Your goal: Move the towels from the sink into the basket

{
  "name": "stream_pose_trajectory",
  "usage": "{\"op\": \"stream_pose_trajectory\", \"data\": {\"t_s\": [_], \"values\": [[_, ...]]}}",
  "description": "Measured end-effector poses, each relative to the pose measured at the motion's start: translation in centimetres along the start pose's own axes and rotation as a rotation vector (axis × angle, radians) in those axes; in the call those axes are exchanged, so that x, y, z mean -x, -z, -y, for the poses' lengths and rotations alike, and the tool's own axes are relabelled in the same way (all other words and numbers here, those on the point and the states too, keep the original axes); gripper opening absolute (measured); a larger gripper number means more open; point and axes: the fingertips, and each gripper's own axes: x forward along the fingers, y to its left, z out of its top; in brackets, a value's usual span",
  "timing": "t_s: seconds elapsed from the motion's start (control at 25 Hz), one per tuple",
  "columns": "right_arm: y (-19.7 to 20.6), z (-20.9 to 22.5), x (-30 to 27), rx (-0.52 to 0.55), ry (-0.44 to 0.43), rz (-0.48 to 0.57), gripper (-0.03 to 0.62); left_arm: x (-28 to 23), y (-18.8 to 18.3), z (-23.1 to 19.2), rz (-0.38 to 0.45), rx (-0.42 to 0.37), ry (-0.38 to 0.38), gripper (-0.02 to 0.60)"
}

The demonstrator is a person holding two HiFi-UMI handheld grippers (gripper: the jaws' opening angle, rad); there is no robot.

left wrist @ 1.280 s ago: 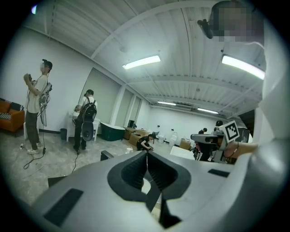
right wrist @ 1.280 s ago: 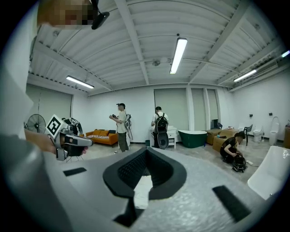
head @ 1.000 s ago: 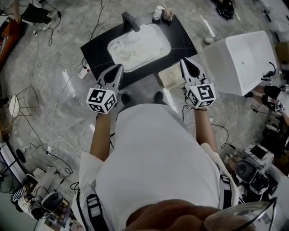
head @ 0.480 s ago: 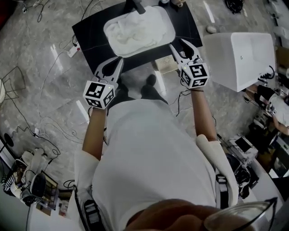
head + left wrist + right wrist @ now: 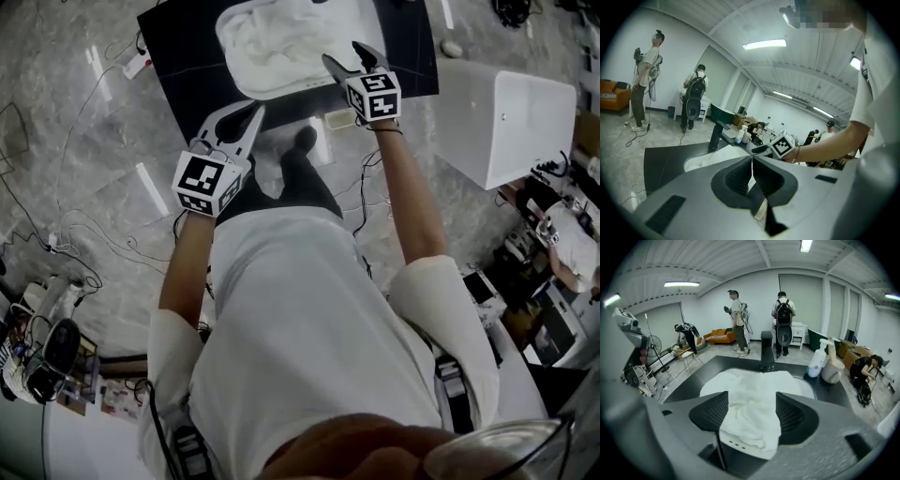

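- In the white sink [image 5: 272, 92] set into the black counter [image 5: 183, 47] lie the towels [image 5: 281, 37]; they are white, crumpled and heaped in soft folds, filling the basin nearly to its rim, with one fold drooping toward the front wall
- From the right gripper view the same pile [image 5: 754, 404] spreads from the near edge back to the dark faucet [image 5: 766, 352]; the basin's front wall [image 5: 740, 448] shows a row of small holes
- The right gripper [image 5: 345, 56] hangs over the basin's near right corner, tilted down; its jaws stand about half apart and have just been opening; the front fold shows in the gap between them [image 5: 751, 416], but the pads are not pressing on it
- The left gripper [image 5: 248, 117] is held short of the counter's front edge, well apart from the towels; its jaws [image 5: 752, 173] are pressed together with nothing in them
- On the counter to the right of the faucet stand a white bottle [image 5: 818, 361] and a pale cup [image 5: 830, 371], just beside each other
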Motion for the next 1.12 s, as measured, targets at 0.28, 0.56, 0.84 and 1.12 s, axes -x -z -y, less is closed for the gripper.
{"op": "stream_pose_trajectory", "data": {"t_s": [0.28, 0.56, 0.84, 1.12], "values": [[4.2, 2.0, -9.3, -0.004, 0.001, -0.163, 0.419, -1.9, 2.5, -2.7, -0.029, 0.031, -0.002, 0.011], [8.8, 3.6, -15.0, 0.007, 0.027, -0.313, 0.477, -1.7, 5.5, -3.9, -0.061, 0.071, -0.016, 0.011], [10.3, 5.0, -14.9, -0.014, 0.127, -0.356, 0.198, -1.2, 7.2, -4.3, -0.087, 0.075, -0.016, 0.011], [7.5, 4.5, -10.4, -0.027, 0.139, -0.245, 0.103, 0.0, 6.6, -3.5, -0.078, 0.054, -0.024, 0.011]]}}
